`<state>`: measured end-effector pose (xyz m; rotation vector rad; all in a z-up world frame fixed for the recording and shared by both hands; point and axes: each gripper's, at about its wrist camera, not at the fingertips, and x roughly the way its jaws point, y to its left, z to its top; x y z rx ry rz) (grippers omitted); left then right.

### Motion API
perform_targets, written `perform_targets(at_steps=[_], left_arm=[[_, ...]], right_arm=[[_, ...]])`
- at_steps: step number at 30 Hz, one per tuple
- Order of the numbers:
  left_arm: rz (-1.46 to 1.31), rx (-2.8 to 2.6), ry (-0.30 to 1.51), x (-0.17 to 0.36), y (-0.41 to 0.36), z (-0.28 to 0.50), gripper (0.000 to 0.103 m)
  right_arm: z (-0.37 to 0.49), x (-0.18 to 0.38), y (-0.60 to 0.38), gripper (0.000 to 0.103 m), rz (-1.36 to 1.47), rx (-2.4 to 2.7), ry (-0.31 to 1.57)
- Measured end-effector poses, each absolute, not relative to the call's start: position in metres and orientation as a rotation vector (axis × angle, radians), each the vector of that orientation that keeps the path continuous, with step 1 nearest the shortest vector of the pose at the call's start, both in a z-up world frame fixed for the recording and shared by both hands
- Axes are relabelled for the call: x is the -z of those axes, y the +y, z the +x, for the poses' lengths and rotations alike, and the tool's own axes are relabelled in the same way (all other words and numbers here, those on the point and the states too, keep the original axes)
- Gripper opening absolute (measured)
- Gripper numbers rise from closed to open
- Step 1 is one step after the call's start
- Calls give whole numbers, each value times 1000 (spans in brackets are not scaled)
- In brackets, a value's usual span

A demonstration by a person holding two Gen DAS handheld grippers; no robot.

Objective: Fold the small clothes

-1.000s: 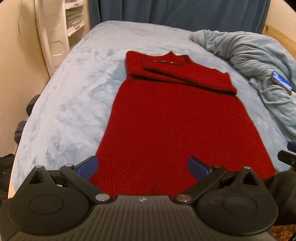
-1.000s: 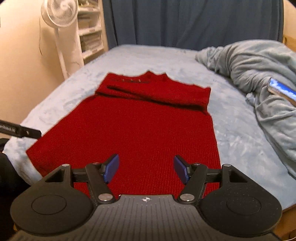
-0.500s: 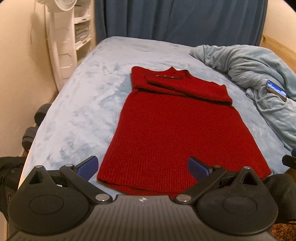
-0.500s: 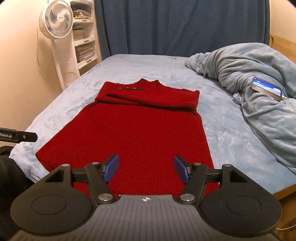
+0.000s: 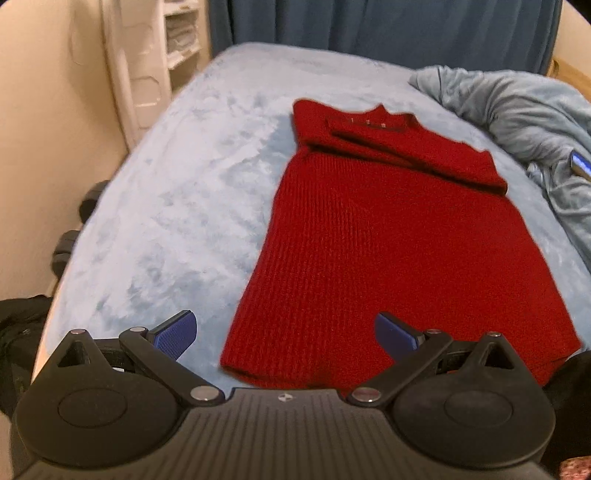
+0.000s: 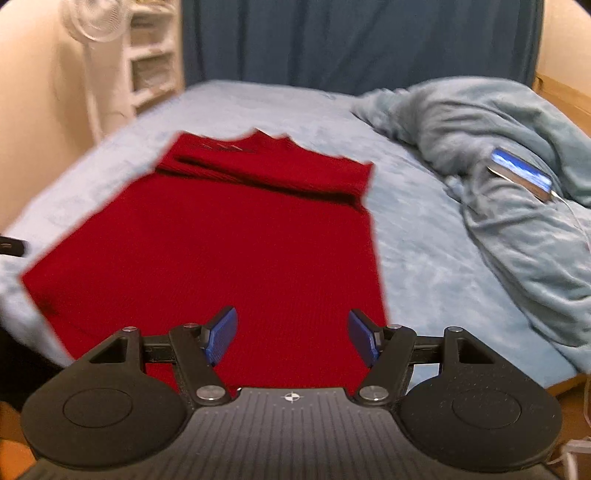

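A red knit garment (image 5: 384,236) lies flat on the light blue bed, its sleeves folded across the top near the collar; it also shows in the right wrist view (image 6: 229,243). My left gripper (image 5: 286,334) is open and empty, hovering over the garment's near left hem corner. My right gripper (image 6: 291,336) is open and empty, above the hem near its right corner. Neither touches the cloth.
A crumpled blue blanket (image 6: 498,155) is heaped at the right with a lit phone (image 6: 521,173) on it. A white fan (image 6: 92,33) and shelves stand at the left by the wall. A dark curtain (image 6: 351,40) hangs behind the bed (image 5: 177,206).
Both grippers pulled back and up, then came forward and down toward the near hem. Both views are blurred with motion now. The garment has not moved.
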<state>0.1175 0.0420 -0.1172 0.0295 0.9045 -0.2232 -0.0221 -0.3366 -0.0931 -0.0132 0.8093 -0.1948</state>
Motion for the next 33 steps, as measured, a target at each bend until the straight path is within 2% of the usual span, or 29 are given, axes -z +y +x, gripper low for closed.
perform_targets(at_steps=[5,12,16,21,26,27,28,29,30,32,33], left_arm=[[-1,197,969,152,44,169,103],[40,211,1094,195,36,222,103],[94,243,1067,202,30,221,103],[82,319,1110,201,33,218,103],[80,408,1165,195,35,199,103],[75,410,1174,195,35,196,102],[62,395,1178,194,36,193,98],[57,367,1173,191,36,191,84],[50,347,1169,186,37,191,60],[-24,355,1186,177,45,193,14],[-76,350,1198,173,49,195,14]], right_arm=[[20,132,-411,68,191,294,949],[74,195,-464,69,260,303,1102],[84,215,-474,75,327,290,1134],[79,213,-470,65,361,156,1171],[62,210,-452,63,349,20,1264],[59,209,-448,58,323,18,1255],[57,208,-446,43,313,37,1248],[56,207,-447,33,328,61,1241],[56,207,-449,19,389,53,1236],[56,203,-444,19,414,66,1219],[56,199,-437,18,373,63,1209]])
